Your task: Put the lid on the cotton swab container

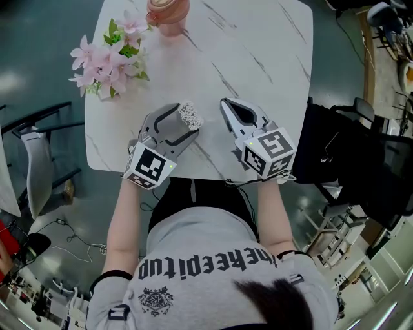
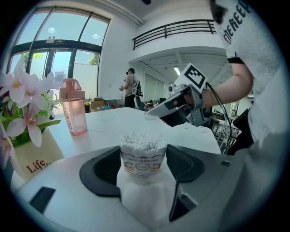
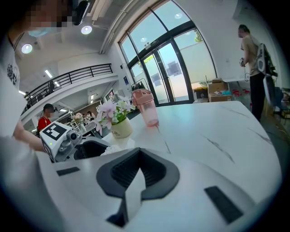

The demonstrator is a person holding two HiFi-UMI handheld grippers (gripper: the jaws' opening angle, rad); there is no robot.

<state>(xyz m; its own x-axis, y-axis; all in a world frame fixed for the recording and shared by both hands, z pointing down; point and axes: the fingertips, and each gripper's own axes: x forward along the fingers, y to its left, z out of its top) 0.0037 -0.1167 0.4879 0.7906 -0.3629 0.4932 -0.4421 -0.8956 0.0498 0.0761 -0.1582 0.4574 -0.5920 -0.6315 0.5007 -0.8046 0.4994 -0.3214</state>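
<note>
Left gripper [image 2: 143,153]: clamped on swab tub [image 2: 143,164], above near edge of table [image 1: 258,58]. Tub open, swabs exposed; probably light, thin-walled, crushable, so best gripped low. Right gripper [image 3: 137,158]: closed, empty, above same edge. Lid: unseen.

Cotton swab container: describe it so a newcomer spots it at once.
Find the near edge of the marble table and the left tongs. Between them, the cotton swab container is the small lidless tub packed with white tips, unlike the pink bottle and flowers.
</note>
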